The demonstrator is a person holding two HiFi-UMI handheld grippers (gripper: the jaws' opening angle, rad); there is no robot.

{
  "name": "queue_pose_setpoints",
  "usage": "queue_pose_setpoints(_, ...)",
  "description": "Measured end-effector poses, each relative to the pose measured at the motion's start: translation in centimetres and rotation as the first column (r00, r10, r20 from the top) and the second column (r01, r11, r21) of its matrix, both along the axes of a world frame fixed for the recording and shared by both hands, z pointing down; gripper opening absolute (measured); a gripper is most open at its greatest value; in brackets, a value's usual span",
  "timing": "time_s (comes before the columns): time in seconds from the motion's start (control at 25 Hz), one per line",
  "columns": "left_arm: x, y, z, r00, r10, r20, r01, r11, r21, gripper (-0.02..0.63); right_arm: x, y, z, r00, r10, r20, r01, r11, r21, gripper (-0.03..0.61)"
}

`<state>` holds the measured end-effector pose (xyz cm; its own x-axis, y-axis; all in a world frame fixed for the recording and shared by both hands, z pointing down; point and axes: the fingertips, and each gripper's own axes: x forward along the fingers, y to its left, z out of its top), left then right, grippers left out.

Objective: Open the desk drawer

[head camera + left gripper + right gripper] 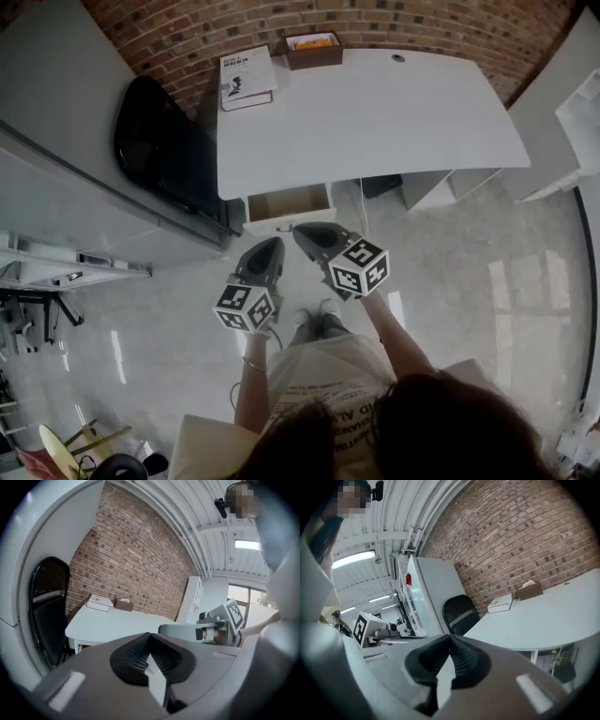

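The desk drawer (288, 204) stands pulled out from under the left front of the white desk (375, 117), and its brown inside looks empty. Both grippers hang in the air just in front of the drawer, apart from it. My left gripper (272, 246) is shut with nothing in it, below the drawer's front. My right gripper (302, 231) is shut and empty too, at the drawer's right front corner. In the left gripper view the jaws (150, 637) meet at their tips, with the desk (117, 620) beyond. The right gripper view shows its jaws (450, 639) closed the same way.
A book (247, 77) and a brown box (313, 49) lie at the desk's far edge, against a brick wall. A black chair (169, 155) stands left of the desk. White cabinets (56, 141) run along the left, white shelving (562, 112) at the right.
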<state>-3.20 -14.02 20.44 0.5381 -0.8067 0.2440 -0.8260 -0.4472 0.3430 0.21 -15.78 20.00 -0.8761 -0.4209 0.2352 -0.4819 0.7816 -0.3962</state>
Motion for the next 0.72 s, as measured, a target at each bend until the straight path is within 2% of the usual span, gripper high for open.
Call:
queue_pose_setpoints(0.24,0.34,-0.12,-1.25,1.000,0.010,0.015,-0.011,1.000,0.025,-0.002,-0.03,-0.07,-1.30,1.000,-0.003,-0.005,0.003,1.000,0.030,0.003)
queue_pose_setpoints(0.72,0.95,0.03,-0.45,1.000,0.009,0.028,-0.010,1.000,0.026,-0.002,0.32,0.21,-0.52,1.000,-0.017,-0.013,0.017,0.999,0.043,0.003)
